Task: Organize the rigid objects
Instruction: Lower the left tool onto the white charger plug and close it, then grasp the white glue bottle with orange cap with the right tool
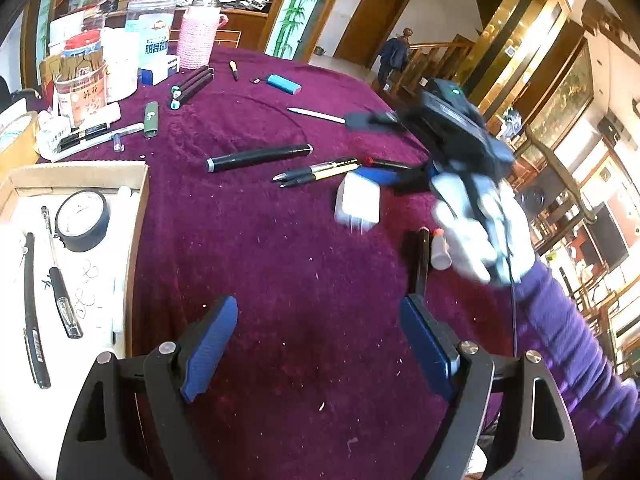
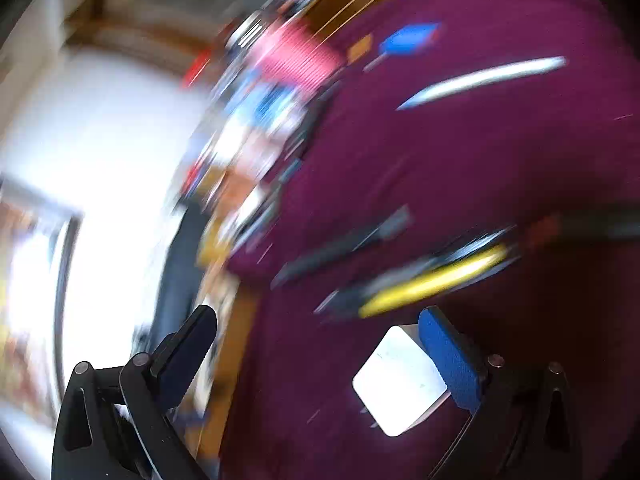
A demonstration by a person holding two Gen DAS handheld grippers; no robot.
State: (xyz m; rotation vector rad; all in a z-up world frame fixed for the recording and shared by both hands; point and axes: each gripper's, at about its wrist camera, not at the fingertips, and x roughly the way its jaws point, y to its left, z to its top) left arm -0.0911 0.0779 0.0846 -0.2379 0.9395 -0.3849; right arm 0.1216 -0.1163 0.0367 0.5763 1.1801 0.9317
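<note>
My left gripper (image 1: 320, 344) hangs open over bare purple cloth, nothing between its blue pads. A white charger plug (image 1: 357, 202) lies ahead of it, with a black marker (image 1: 260, 157) and a yellow-and-black pen (image 1: 320, 172) beyond. My right gripper (image 1: 372, 148), held by a white-gloved hand, hovers open just over the plug and pens. The right wrist view is badly blurred: that gripper (image 2: 320, 356) is open, and the plug (image 2: 400, 384) lies on the cloth close to its right finger (image 2: 448, 356), untouched by the left one. The yellow pen (image 2: 432, 280) lies beyond.
A cardboard box (image 1: 138, 216) at the left holds a tape roll (image 1: 82, 220) and pens. Jars, a pink-sleeved flask (image 1: 198, 36) and clutter stand at the far left. A blue lighter (image 1: 284, 84), a white pen (image 1: 316, 115) and a small white bottle (image 1: 440, 254) lie on the cloth.
</note>
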